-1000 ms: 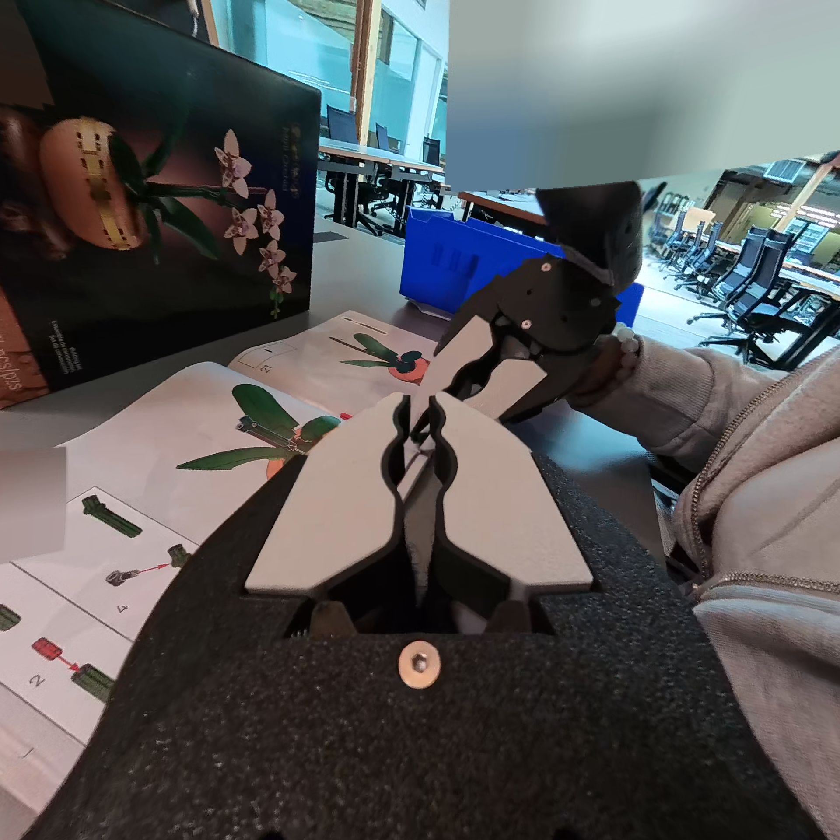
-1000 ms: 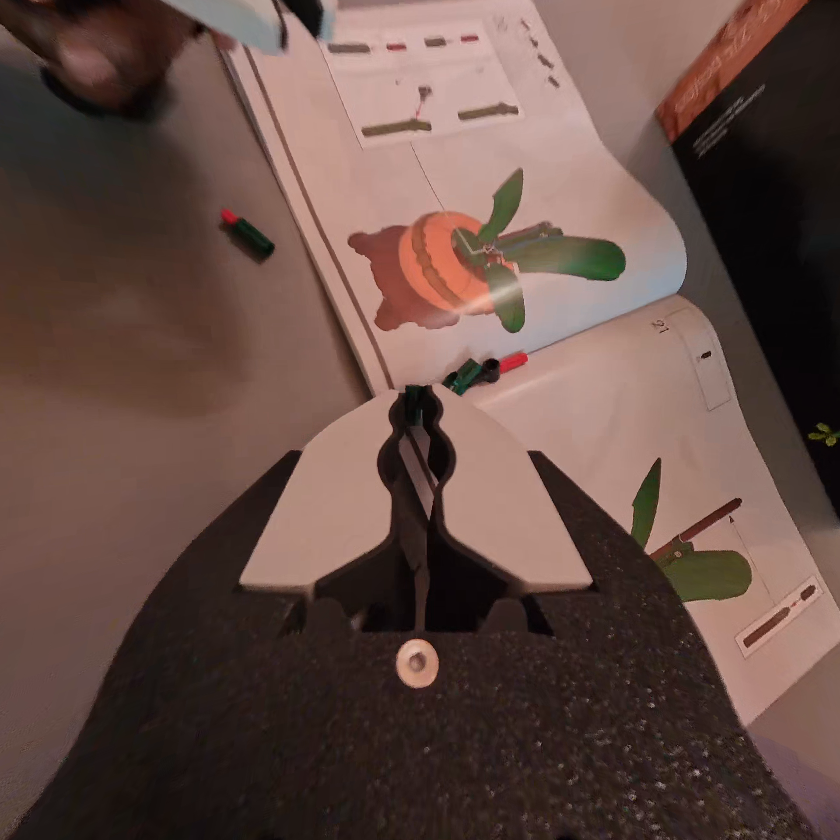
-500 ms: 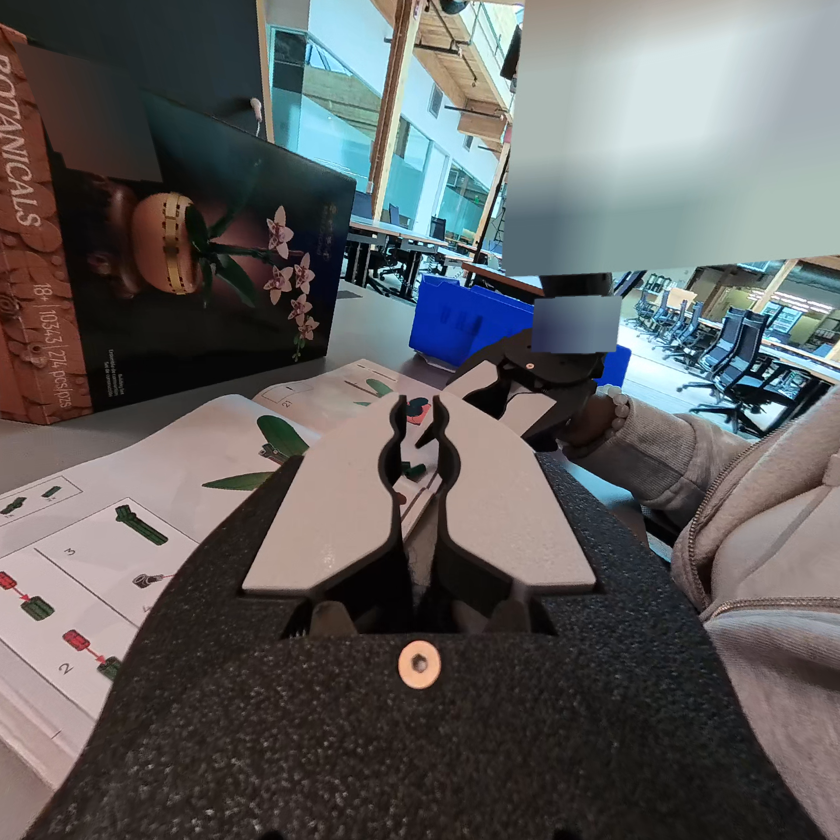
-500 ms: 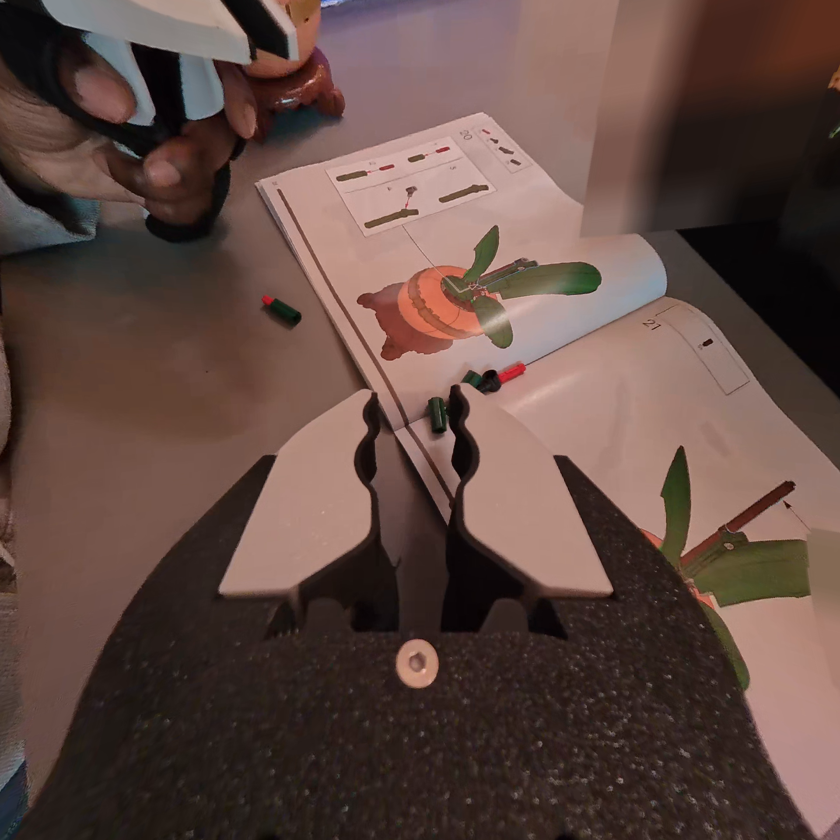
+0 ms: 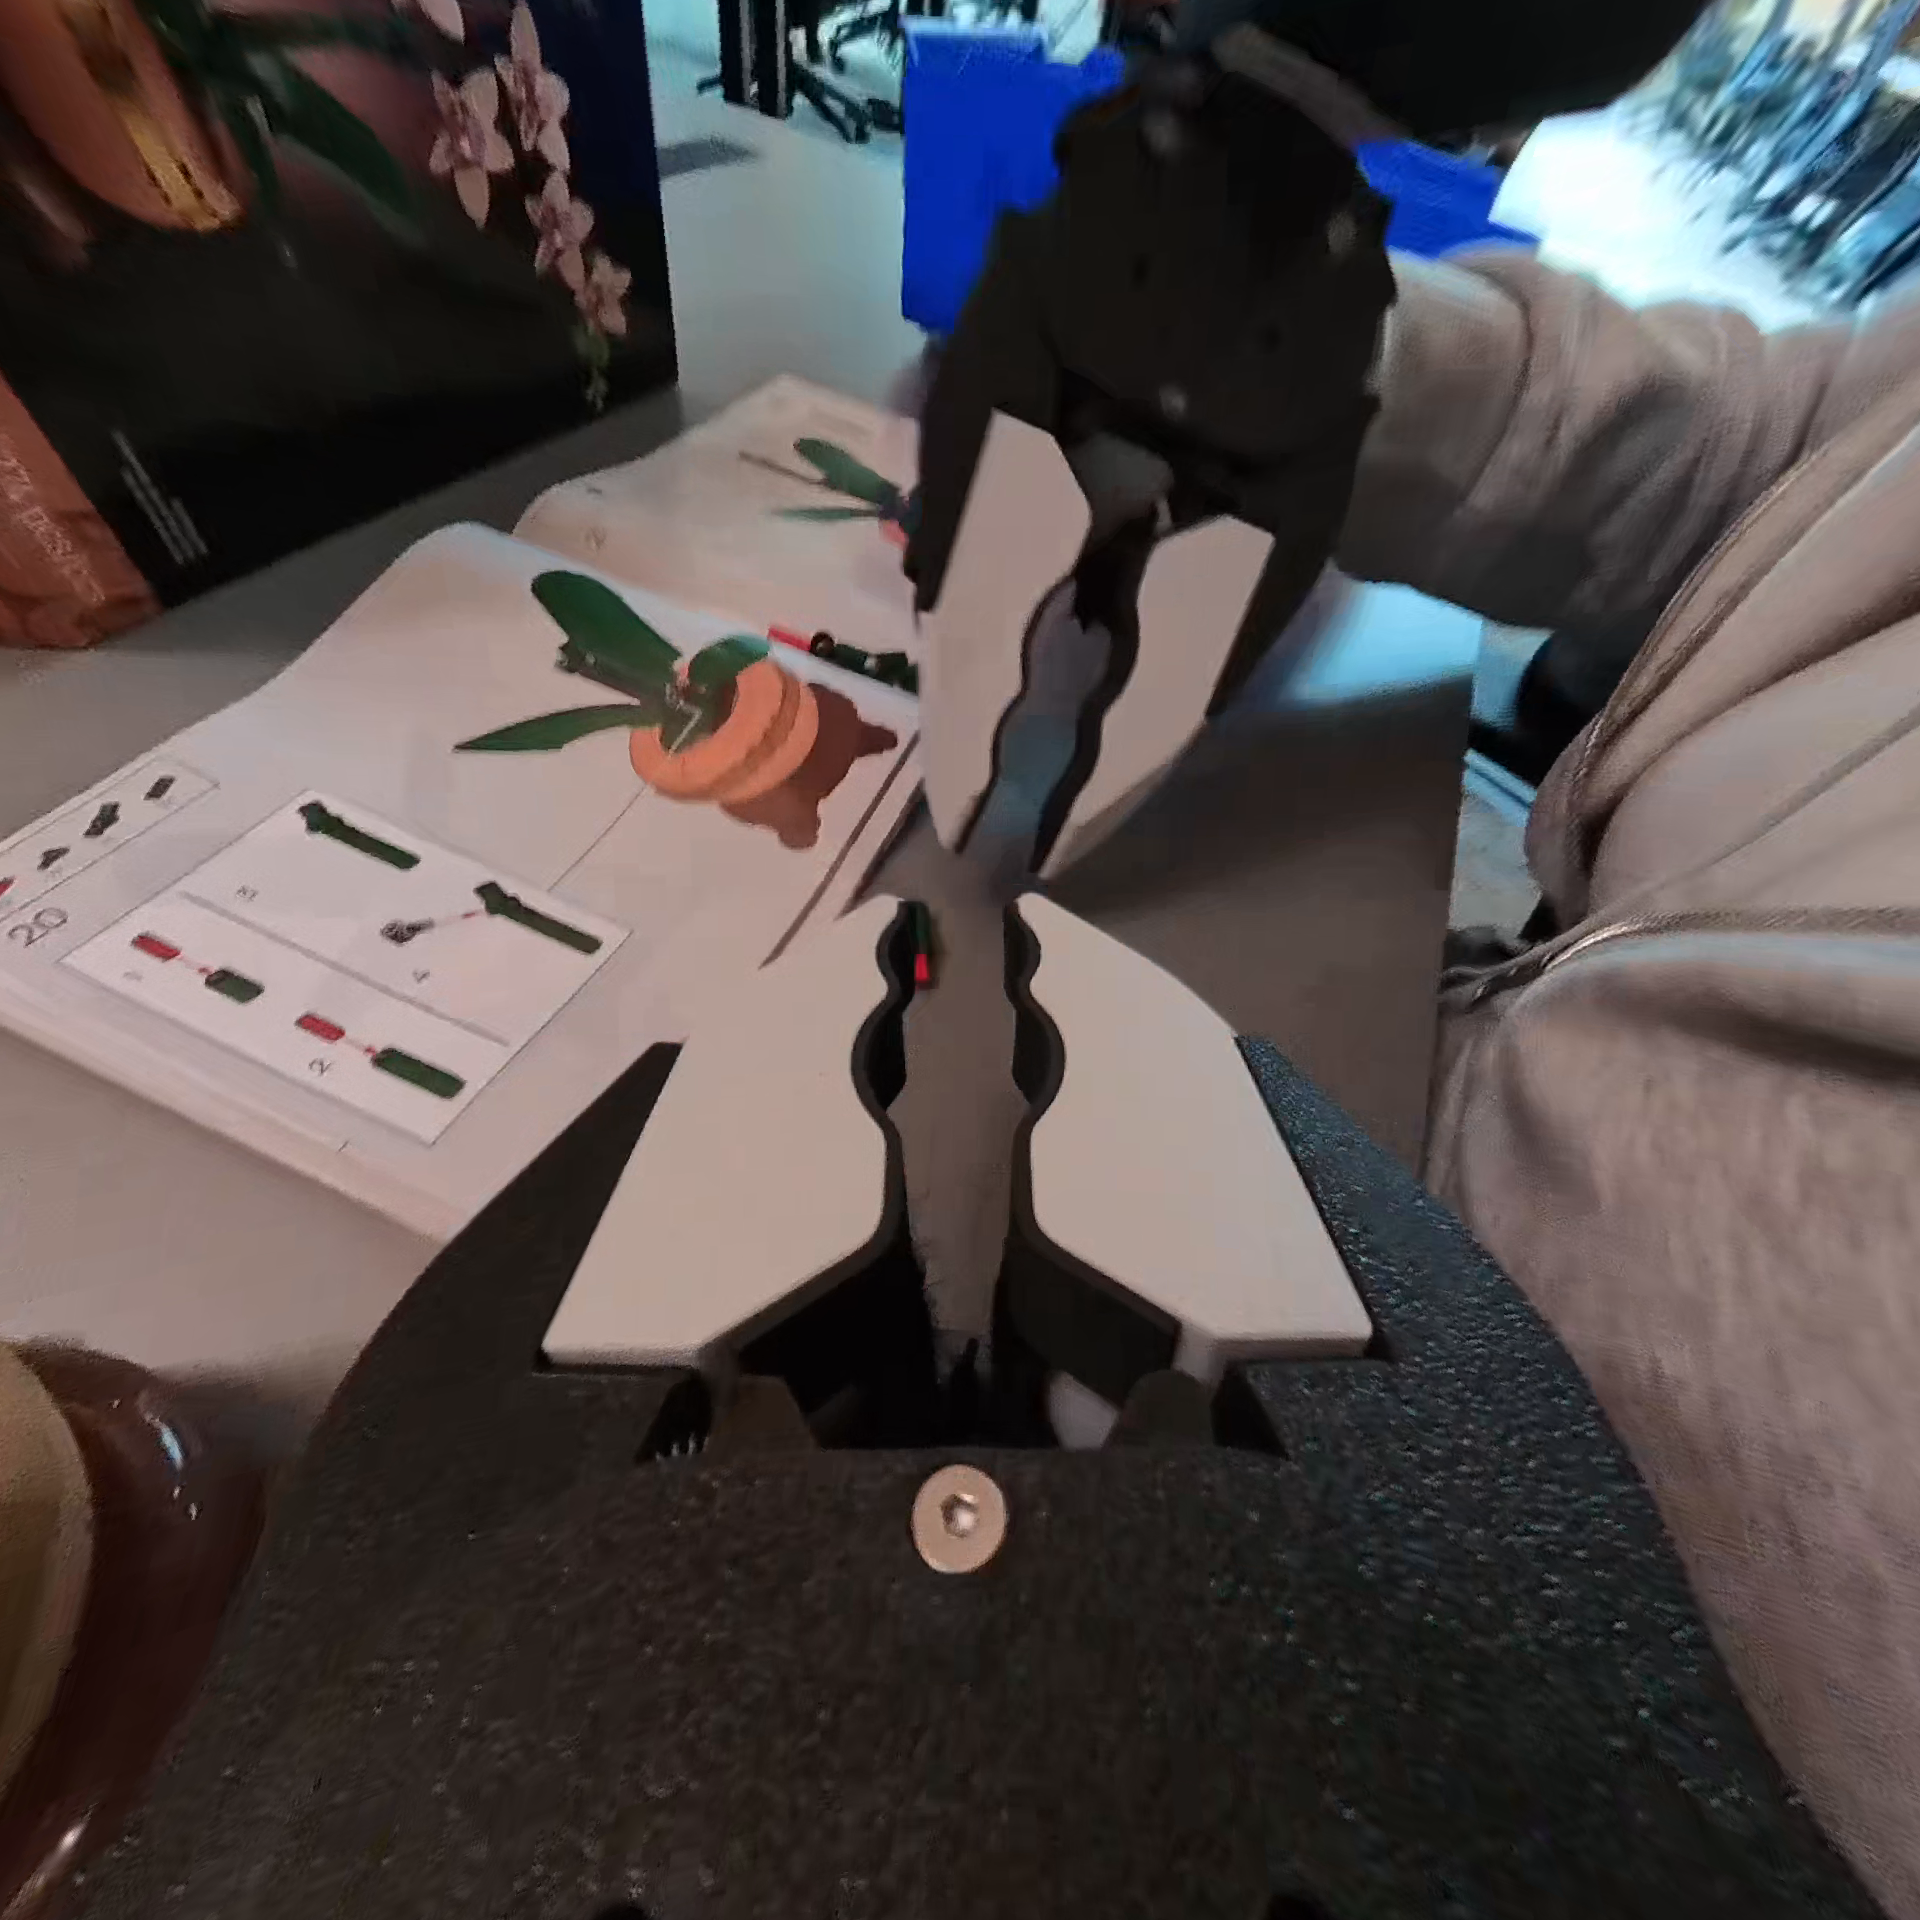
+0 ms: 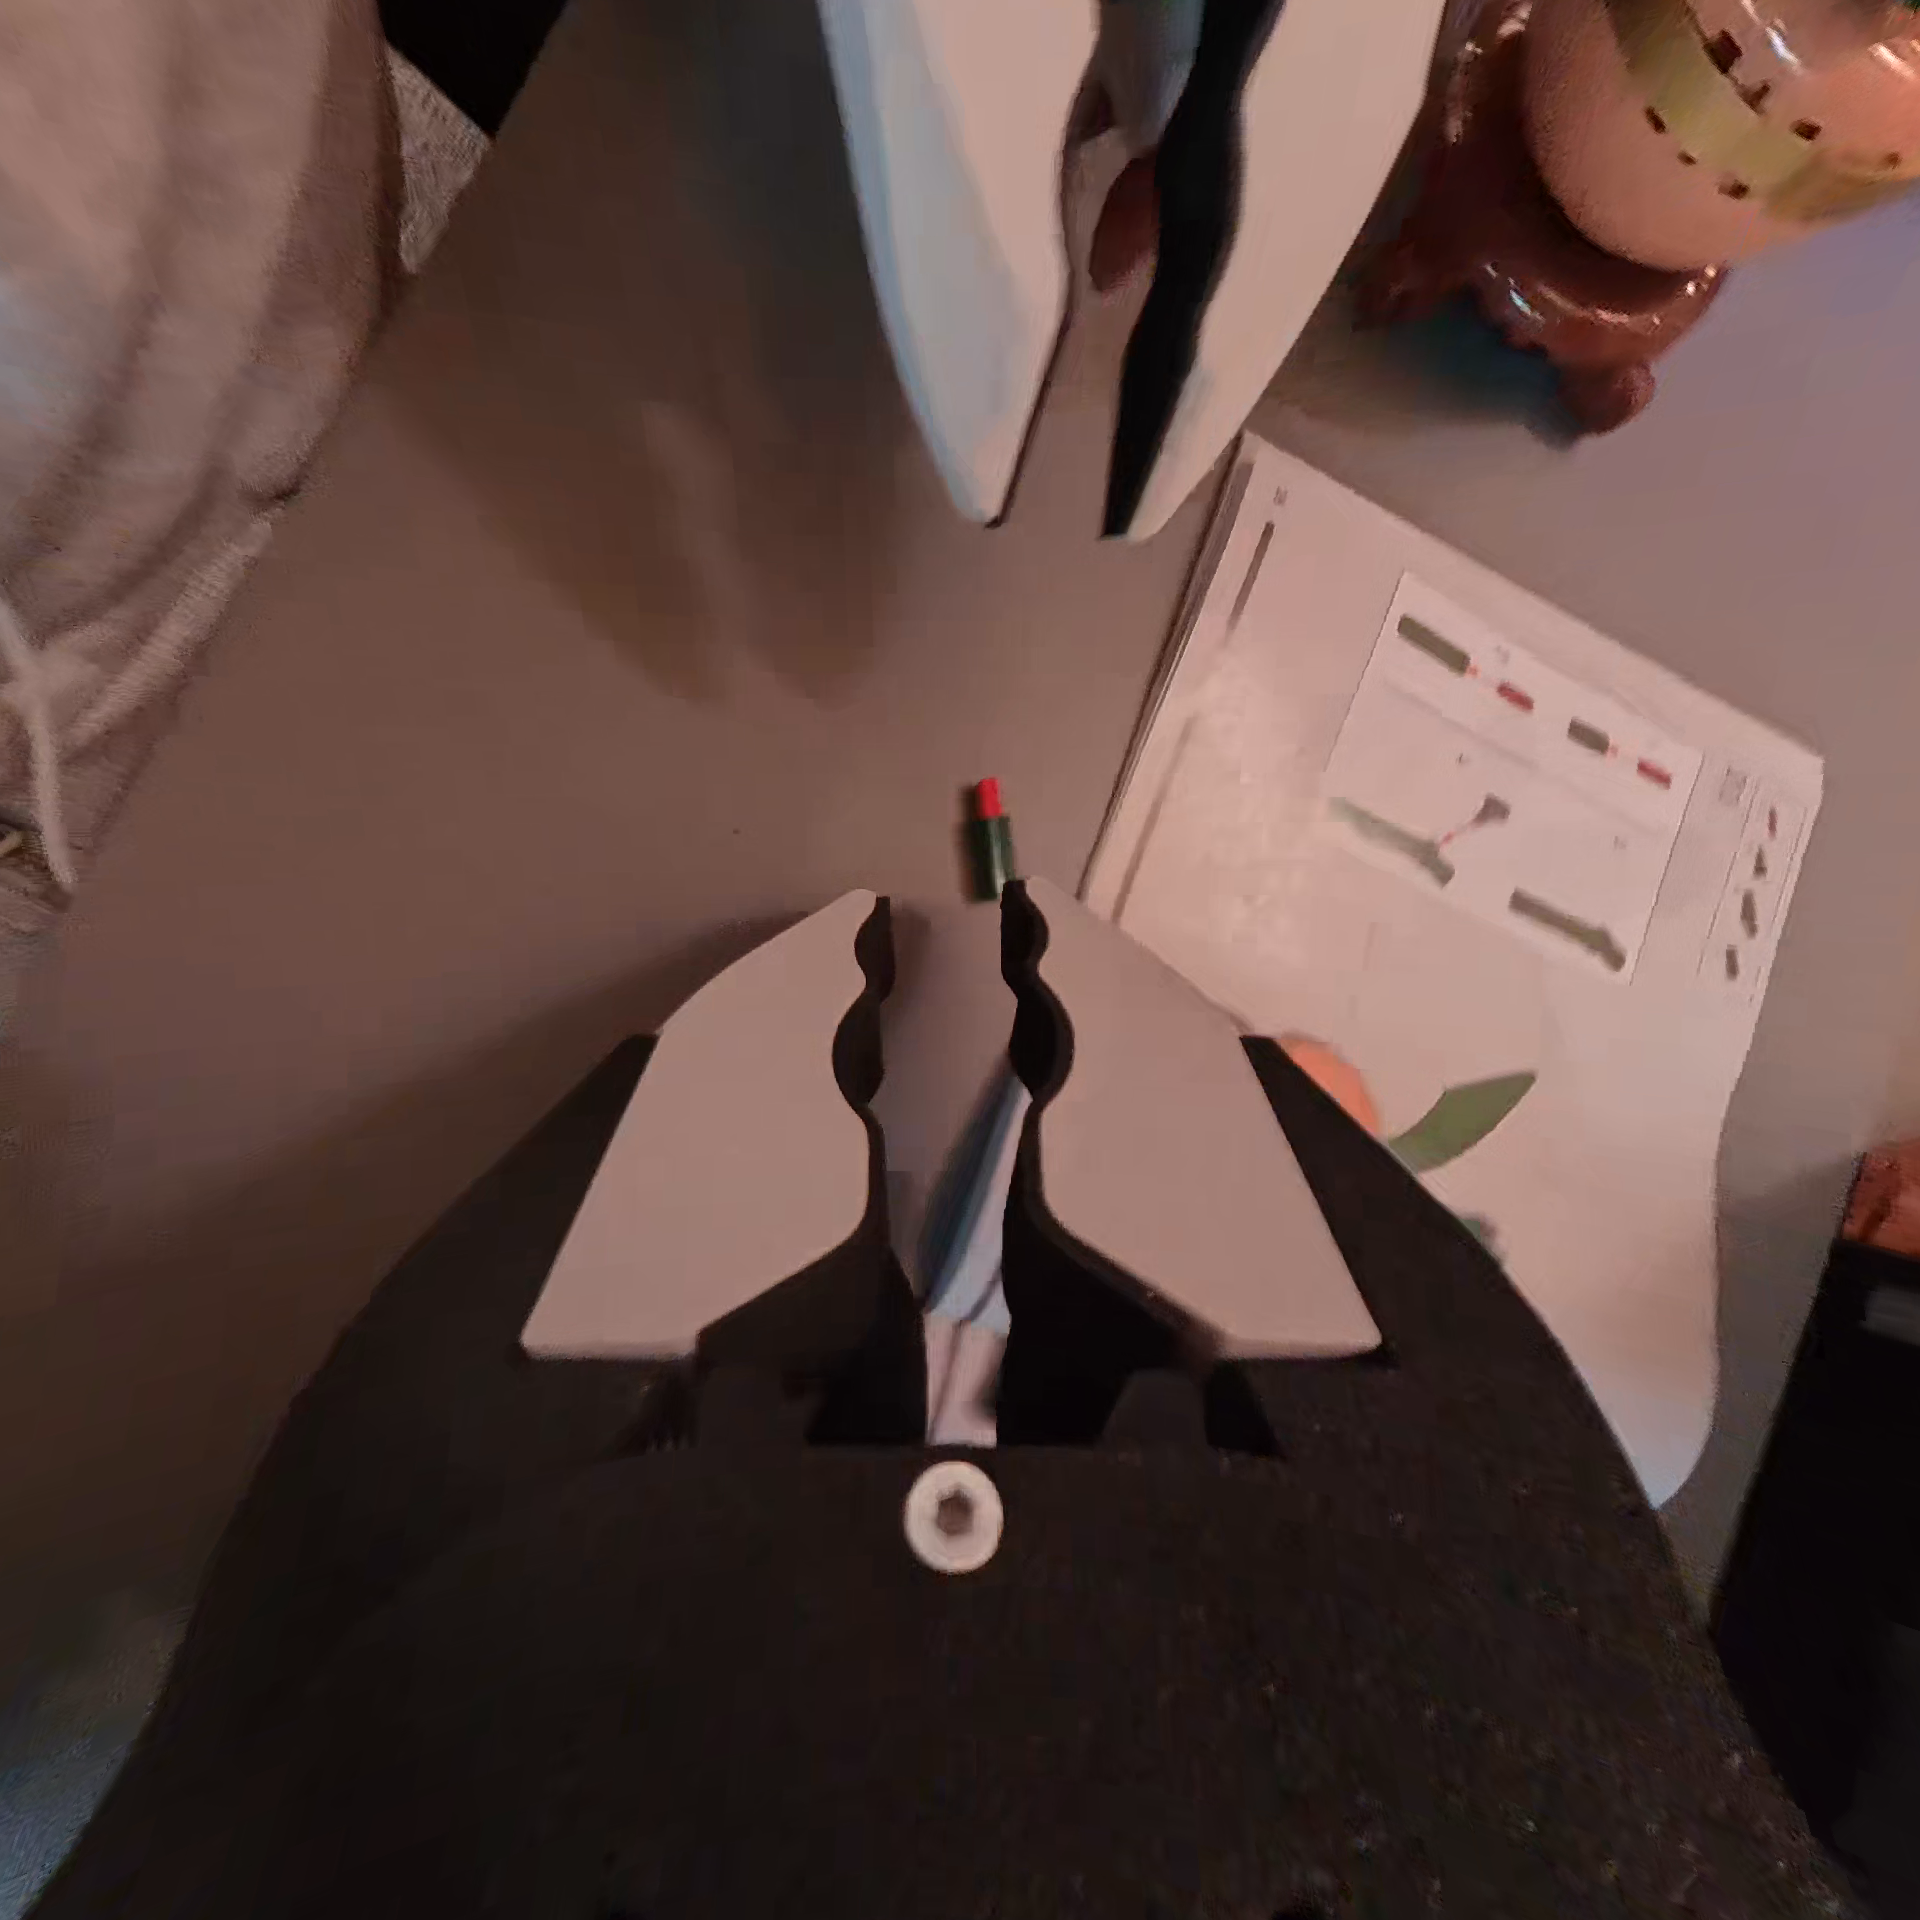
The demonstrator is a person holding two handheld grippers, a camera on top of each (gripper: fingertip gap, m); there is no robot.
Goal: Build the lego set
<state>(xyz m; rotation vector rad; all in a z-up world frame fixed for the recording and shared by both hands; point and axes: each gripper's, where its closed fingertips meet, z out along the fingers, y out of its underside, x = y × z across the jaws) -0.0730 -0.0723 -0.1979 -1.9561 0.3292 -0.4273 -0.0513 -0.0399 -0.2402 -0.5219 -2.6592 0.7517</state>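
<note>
Converging on the green-and-red lego piece lying on the grey table beside the instruction booklet, both left gripper and right gripper are held spread and empty, so a square, centred pinch is advised.

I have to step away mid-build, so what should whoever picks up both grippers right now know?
Left gripper: open, empty, low over the table.
Right gripper: open, empty, facing the left one.
The small green-and-red piece lies on the bare table between both sets of tips, just off the instruction booklet.
More loose pieces sit on the booklet's open pages.
The pot model stands beyond the booklet's corner.
Done: the red pin appears seated in its green piece.
Left: probably grip that piece and join it as the page shows.
</note>
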